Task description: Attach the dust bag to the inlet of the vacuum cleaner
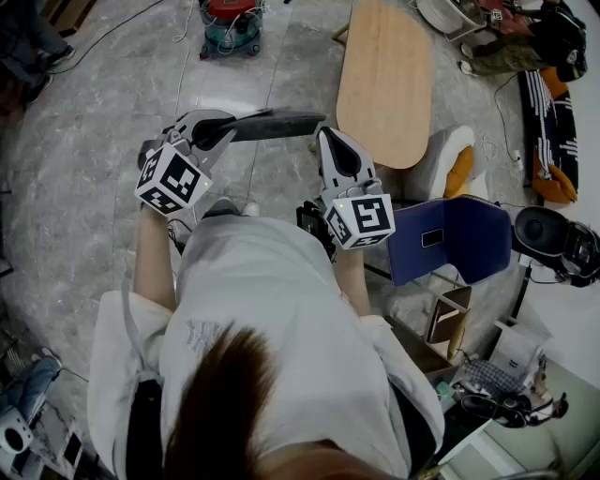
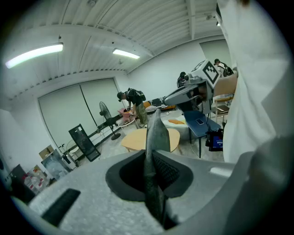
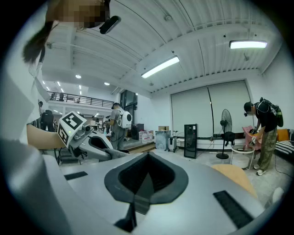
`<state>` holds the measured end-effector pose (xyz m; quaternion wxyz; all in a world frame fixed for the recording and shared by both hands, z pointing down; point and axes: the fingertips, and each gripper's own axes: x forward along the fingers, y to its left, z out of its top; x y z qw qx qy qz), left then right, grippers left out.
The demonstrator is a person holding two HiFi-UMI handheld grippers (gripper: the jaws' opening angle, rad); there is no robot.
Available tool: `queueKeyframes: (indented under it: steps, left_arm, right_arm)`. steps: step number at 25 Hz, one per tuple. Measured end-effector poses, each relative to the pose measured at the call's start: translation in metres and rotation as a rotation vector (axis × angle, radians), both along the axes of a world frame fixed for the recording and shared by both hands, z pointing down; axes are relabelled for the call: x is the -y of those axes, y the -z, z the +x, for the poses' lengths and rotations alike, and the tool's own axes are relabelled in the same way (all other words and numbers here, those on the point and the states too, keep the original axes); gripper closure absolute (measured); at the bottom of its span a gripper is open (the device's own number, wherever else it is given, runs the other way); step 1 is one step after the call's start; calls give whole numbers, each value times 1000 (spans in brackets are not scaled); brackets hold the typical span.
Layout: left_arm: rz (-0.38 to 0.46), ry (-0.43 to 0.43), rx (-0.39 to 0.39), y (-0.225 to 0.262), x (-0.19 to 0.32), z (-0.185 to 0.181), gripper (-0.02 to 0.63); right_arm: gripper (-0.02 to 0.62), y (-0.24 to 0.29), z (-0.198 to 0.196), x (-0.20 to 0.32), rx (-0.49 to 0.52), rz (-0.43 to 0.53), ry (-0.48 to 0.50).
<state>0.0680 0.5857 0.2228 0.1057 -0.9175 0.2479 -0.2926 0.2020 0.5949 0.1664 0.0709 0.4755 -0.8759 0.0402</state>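
Observation:
A flat grey dust bag (image 1: 281, 124) sticks out level to the right of my left gripper (image 1: 225, 129), which is shut on its edge. In the left gripper view the bag (image 2: 156, 131) stands edge-on between the closed jaws of the left gripper (image 2: 154, 176). Beside the bag's free end, my right gripper (image 1: 335, 142) is shut with nothing in it, and the right gripper view shows the same empty right gripper (image 3: 146, 180). Far ahead on the floor stands a red and teal machine (image 1: 230, 23), possibly the vacuum cleaner. Both grippers are held in front of the person's body.
An oval wooden table (image 1: 384, 80) stands ahead on the right, with a white seat and an orange cushion (image 1: 455, 159) beside it. A blue chair (image 1: 445, 239) is close on the right. Cables lie on the marble floor (image 1: 94, 112). Other people (image 1: 525, 37) are at the far right.

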Motion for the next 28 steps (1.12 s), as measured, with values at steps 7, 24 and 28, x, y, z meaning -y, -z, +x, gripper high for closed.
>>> queueKeyframes:
  steps: [7, 24, 28]
  left_arm:
    - [-5, 8, -18, 3, 1, -2, 566]
    - [-41, 25, -42, -9, 49, -21, 566]
    - [-55, 18, -40, -17, 91, -30, 566]
  right_arm:
    - [594, 2, -2, 3, 8, -3, 6]
    - [594, -10, -28, 50, 50, -32, 15]
    - [594, -15, -39, 94, 53, -43, 9]
